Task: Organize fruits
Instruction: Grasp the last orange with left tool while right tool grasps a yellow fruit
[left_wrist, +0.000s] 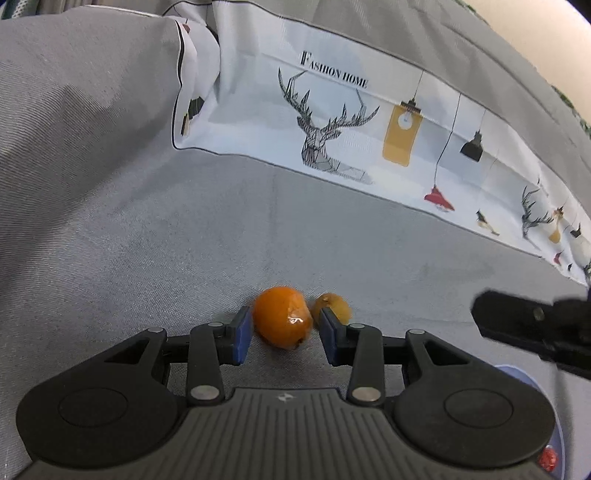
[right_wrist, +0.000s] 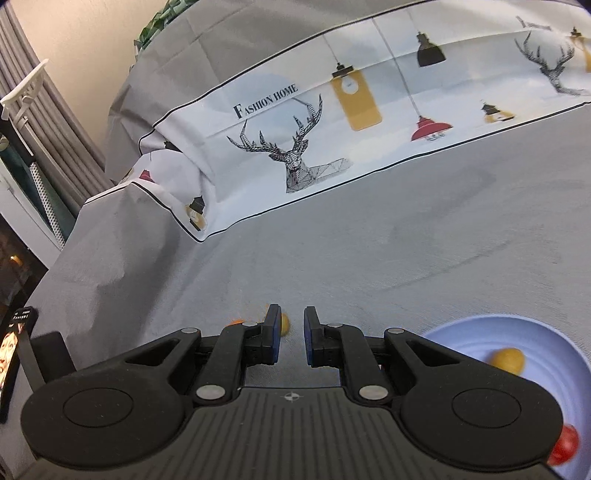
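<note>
In the left wrist view an orange fruit lies on the grey cloth between the blue pads of my left gripper, which is open around it with gaps on both sides. A smaller yellow fruit lies just behind the right pad. My right gripper is open with a narrow gap and holds nothing; a yellow fruit peeks out behind its left finger. A pale blue plate at the lower right holds a yellow fruit and a red fruit.
A grey tablecloth covers the surface, with a white printed band of deer and lamps across the back. The right gripper's black body shows at the right of the left wrist view. Curtains stand at far left.
</note>
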